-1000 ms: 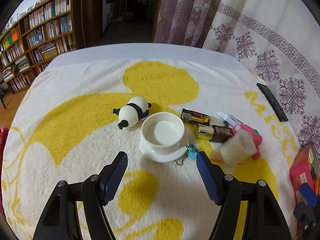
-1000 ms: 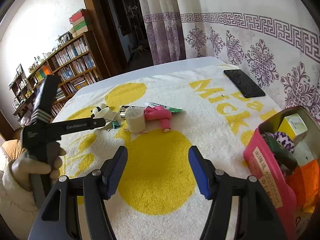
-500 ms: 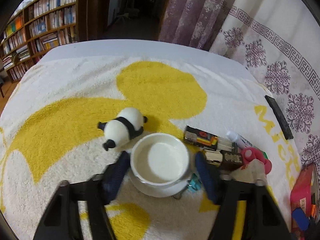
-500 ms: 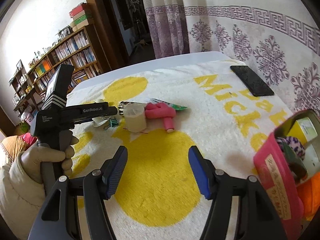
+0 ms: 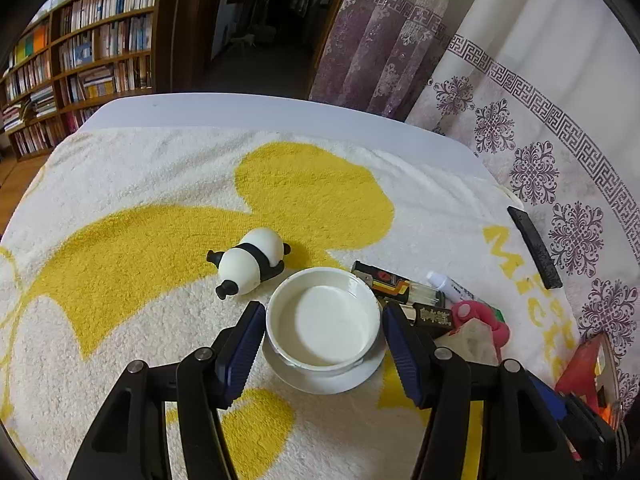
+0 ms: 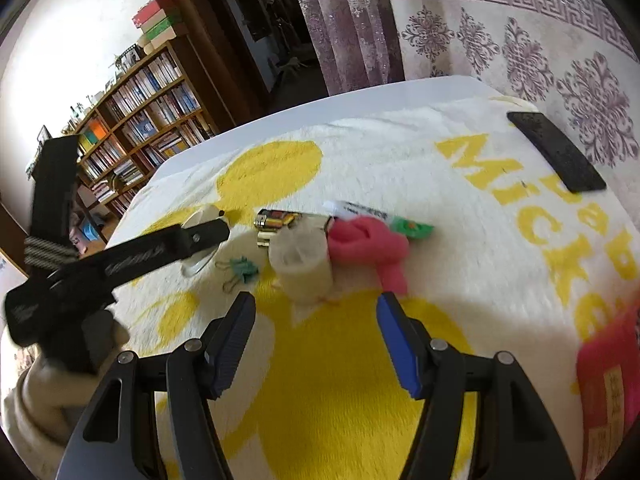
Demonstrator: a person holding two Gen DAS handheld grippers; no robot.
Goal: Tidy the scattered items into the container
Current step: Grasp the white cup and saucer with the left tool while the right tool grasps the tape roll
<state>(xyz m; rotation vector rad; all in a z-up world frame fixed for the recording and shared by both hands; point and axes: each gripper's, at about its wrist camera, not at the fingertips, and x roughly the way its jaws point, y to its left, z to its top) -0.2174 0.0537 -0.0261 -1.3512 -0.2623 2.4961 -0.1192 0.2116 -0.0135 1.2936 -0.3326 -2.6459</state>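
The left gripper (image 5: pixel 323 344) is straddling the white cup (image 5: pixel 323 322), which is sitting on its saucer (image 5: pixel 324 380) on the yellow-and-white towel (image 5: pixel 160 240). Its jaws are standing spread, one blue pad on each side of the cup's rim, right next to it; whether they are touching it I cannot tell. The gripper is angling down from the near edge, and in the right wrist view a pale gloved hand (image 6: pixel 60 364) is holding its handle low at the left.

The right gripper (image 6: pixel 316 344) is hanging released over a yellow patch of towel, holding nothing, with the cream roll (image 6: pixel 304 264) just beyond its tips. A pink roll (image 6: pixel 370 246) is touching the cream one, a white and green tube (image 6: pixel 380 218) is lying behind them, and lighters (image 5: pixel 394 286) are lying just beside the cup. A green clip (image 6: pixel 244 272) is resting between the cup and the cream roll. The panda toy (image 5: pixel 250 264) is lying near the cup on its far left.

The pink container (image 6: pixel 612 396) is sitting at the towel's right edge, well apart from the cup. A black phone (image 6: pixel 556 156) is lying by the curtain (image 6: pixel 520 40). Bare towel is stretching to the left and beyond the panda.
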